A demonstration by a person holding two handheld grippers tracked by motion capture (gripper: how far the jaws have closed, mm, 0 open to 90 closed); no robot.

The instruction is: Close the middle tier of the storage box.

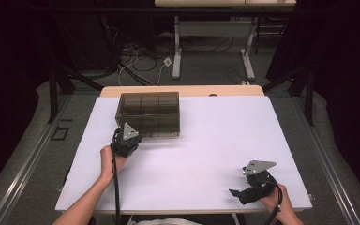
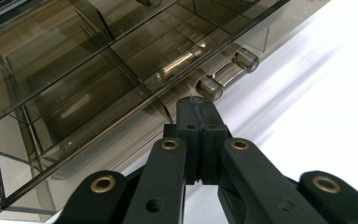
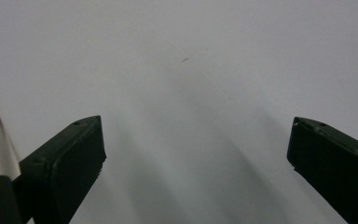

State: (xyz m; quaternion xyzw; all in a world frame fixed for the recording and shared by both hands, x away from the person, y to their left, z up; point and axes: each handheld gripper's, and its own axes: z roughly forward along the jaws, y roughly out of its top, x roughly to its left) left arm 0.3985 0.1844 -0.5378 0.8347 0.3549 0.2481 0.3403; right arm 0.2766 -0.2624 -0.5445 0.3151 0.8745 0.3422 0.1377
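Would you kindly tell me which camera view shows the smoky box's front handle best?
The left gripper view: the clear bar handle sits large and sharp just beyond the shut left tool. In the high view, the compartment box is visible, but the handle is too small to make out. The right gripper view faces the bare white table.

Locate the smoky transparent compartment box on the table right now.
In the high view, the compartment box sits at the far left of the white table, directly beyond the left gripper, whose shut jaws point at its front latch.

Smoked plastic box [image 1: 148,114] on white table [image 1: 206,140], left tongs [image 1: 125,140] at its near edge (front), right tongs [image 1: 251,187] well apart.
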